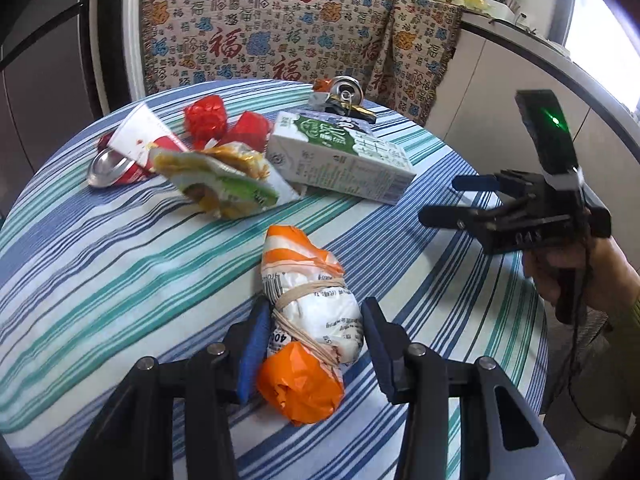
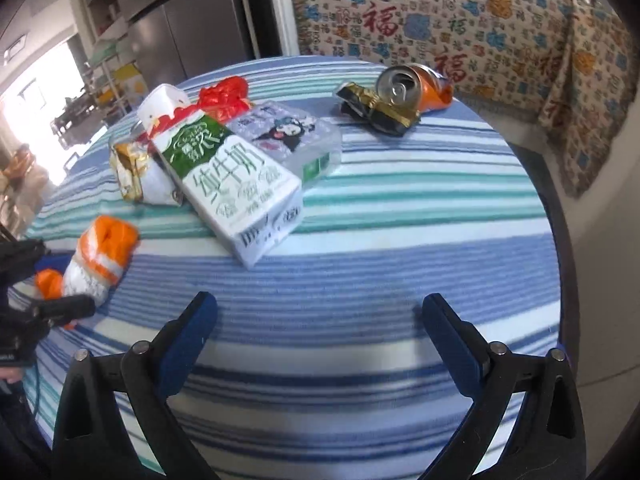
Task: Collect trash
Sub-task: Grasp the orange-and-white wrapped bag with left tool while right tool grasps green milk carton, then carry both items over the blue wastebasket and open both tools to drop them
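The left gripper [image 1: 316,344] is reaching down over the near edge of the round counter [image 1: 120,280], which is wearing a blue, teal and white striped cloth. Between its jaws is lying an orange-and-white bag bundle [image 1: 308,320], bound with rubber bands. The left pad is pressing against the bundle's side, while the right pad is standing just beside it with a sliver of cloth showing between (so the jaws are bracketing the bundle, not clamping it). The bundle is resting on the cloth.

The right gripper [image 2: 320,332] is hovering over a bare stretch of stripes, its jaws standing wide apart with nothing between them. In the left wrist view it is showing at the right edge [image 1: 444,200], held by a hand [image 1: 560,276].

Farther in, a green-and-white milk carton [image 2: 236,184] is lying on its side near the middle of the counter. Just beside it a crumpled green-and-yellow snack wrapper [image 1: 224,184] is lying, with a white paper cup [image 1: 140,136], a red can [image 1: 116,166] and red wrappers [image 1: 208,118] crowding behind it. A clear plastic pack with a cartoon figure [image 2: 288,132] is touching the carton's far side.

At the far rim, a crushed orange can [image 2: 412,88] is lying against a black-and-gold wrapper [image 2: 376,110]. Beyond the counter a patterned cloth [image 1: 260,28] is hanging.
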